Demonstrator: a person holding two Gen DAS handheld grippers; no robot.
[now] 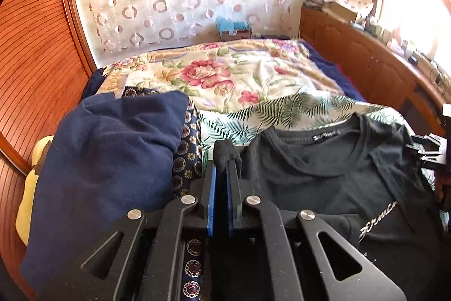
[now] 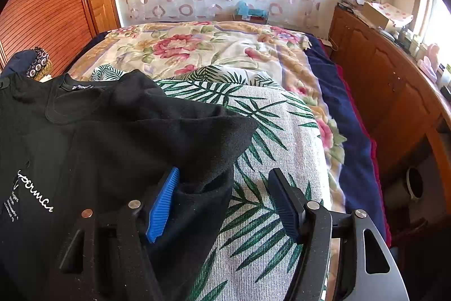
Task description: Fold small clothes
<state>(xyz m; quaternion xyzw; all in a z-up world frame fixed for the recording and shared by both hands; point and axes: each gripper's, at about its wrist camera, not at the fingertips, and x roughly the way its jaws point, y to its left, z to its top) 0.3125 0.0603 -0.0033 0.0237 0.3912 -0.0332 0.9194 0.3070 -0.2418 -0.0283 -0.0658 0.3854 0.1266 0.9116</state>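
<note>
Nearest the left wrist camera, the left hand-held gripper (image 1: 222, 157) is seen clenched on a pinch of black fabric; its two blue pads are pressed almost together, with a tuft of cloth bunched at the tips. One black T-shirt (image 1: 324, 182) is counted. It lies on the bed, front side up, on a palm-leaf towel (image 1: 282, 112), filling the 3 to 5 o'clock part of the left view. A round neckline with a small label is noted toward 1 o'clock, and white script lettering (image 1: 377, 219) on the chest at 4 o'clock.

In the right wrist view, the right hand-held gripper (image 2: 228, 188) is seen released, its jaws standing wide. One blue ribbed pad (image 2: 163, 208) rests against the shirt's raised sleeve edge; the other finger stands clear over the towel at 4 o'clock. The sleeve is seen lifted into a loose peak toward 2 o'clock from the shirt's body.

One navy garment (image 1: 107, 160) is noted heaped at 9 o'clock in the left view, over one dark cloth with round medallions (image 1: 183, 154). One floral bedspread (image 1: 220, 72) covers the bed at 12 o'clock. One wooden cabinet (image 2: 394, 92) is seen along the bed at 3 o'clock.
</note>
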